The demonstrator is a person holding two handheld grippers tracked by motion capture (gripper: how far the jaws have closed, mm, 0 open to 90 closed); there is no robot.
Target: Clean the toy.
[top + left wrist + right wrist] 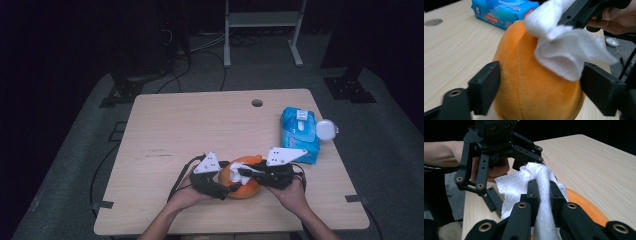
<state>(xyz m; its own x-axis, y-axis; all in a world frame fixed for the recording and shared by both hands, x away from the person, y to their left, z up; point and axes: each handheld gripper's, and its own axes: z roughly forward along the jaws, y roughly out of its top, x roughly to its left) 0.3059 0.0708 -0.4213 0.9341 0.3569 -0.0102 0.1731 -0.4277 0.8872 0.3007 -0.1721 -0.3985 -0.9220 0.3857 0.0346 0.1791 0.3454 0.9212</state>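
A round orange plush toy [245,187] lies on the wooden table [190,120] near its front edge. My left gripper [231,178] comes in from the left and is shut on the toy, its black jaws pressing both sides [524,82]. From the right, my right gripper [244,172] is shut on a white wipe [248,169]. The wipe [564,55] rests crumpled against the top of the toy. In the right gripper view the wipe [519,185] is pinched between the jaws [543,192], with the orange toy [584,205] just below.
A blue pack of wet wipes [300,132] lies at the table's right side, with a small white rounded object [326,130] beside it. A cable hole [257,103] sits near the far edge. A metal stand [262,20] and cables are on the floor beyond.
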